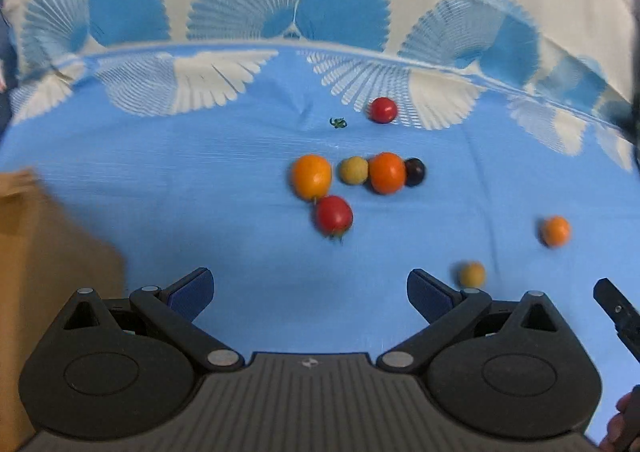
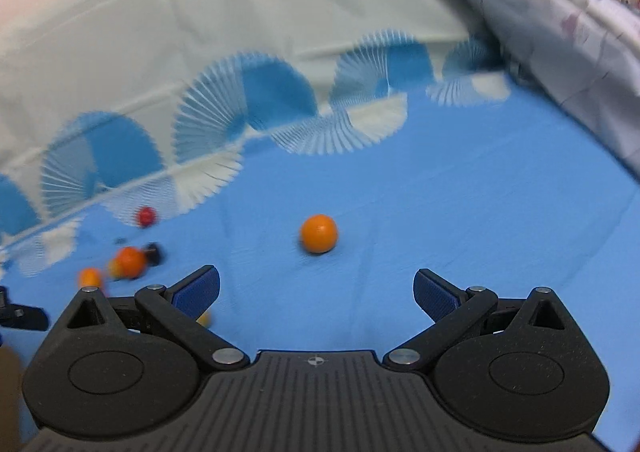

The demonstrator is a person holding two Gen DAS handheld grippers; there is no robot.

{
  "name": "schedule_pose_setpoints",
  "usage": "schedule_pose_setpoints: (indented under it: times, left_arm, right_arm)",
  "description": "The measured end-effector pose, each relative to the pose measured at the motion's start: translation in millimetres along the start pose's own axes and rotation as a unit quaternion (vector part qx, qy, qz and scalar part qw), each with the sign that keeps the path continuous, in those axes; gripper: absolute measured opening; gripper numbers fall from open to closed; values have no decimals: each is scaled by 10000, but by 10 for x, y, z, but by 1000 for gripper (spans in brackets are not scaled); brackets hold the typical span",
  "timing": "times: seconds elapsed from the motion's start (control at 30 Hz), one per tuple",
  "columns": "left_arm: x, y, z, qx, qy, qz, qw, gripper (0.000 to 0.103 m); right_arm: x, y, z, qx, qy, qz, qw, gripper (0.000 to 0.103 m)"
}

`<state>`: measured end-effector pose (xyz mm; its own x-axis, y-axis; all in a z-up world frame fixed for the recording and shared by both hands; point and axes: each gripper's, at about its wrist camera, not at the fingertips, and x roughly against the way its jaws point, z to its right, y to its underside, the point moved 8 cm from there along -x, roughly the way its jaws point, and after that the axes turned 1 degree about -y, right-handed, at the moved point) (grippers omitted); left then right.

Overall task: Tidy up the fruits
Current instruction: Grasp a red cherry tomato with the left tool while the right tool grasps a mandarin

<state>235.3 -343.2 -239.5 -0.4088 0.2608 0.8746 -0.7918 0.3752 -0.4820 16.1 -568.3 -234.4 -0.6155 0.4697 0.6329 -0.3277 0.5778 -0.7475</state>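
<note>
Both the left gripper [image 1: 310, 288] and the right gripper [image 2: 316, 292] are held wide apart and empty. A lone orange fruit [image 2: 319, 234] is seen on the blue cloth [image 2: 460, 211] ahead. It is judged light, round and roll-prone, best pinched gently across its middle.

I get bright, even light in both views, with only faint shadows under the fruit. Motion blur smears the right wrist view, worst from 9 to 12 o'clock. Fisheye bending curves the cloth [image 1: 200, 191] pattern toward the rims, and corners darken at 3 o'clock.
</note>
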Motion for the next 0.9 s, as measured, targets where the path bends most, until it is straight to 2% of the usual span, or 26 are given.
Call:
schedule_pose_setpoints:
  times: [0.13,0.3,0.37,0.43,0.53,0.57,0.6,0.63,0.67,0.7,0.73,0.9]
  left_arm:
    - [-498,-178,33,226,-96,-191,9995,103]
    - [-920,-292,7,322,-301,-442,9980,103]
    - [-1020,-295,-20,308,-379,-531,9974,103]
    - [-1021,-309,-14,180,-466,-419,9979,103]
    - [-1019,-295,-20,115,-434,-352,9984,103]
    - [-1006,-290,-33,151,-421,-341,9984,102]
    - [-975,-288,-48,197,-453,-310,9983,92]
    - [-901,-284,-54,252,-456,-244,9983,77]
    - [-848,-291,-57,287,-363,-206,9987,67]
    - [-797,-294,-49,317,-198,-172,9992,42]
    - [-774,-293,-37,348,-50,-200,9992,32]
    - [-622,-228,-37,294,-5,-256,9992,32]
  right_arm:
    - [-648,-94,78,66,71,-172,9998,102]
    - [-1179,-86,105,147,77,-429,9989,103]
    - [-1218,-54,42,508,270,-238,9981,103]
    - [-1248,-13,-16,837,377,-112,9957,102]
    - [-1243,2,-10,829,335,-36,9960,102]
    - [-1229,2,-6,845,348,-25,9958,99]
    - [-1192,2,-5,867,352,38,9956,84]
    - [-1141,-2,-14,923,304,112,9952,71]
    - [-1096,4,-27,993,243,122,9947,47]
    - [-1080,6,-40,1031,204,100,9944,40]
    - [-1056,9,-31,1022,225,79,9945,40]
    - [-868,-7,12,773,257,52,9967,40]
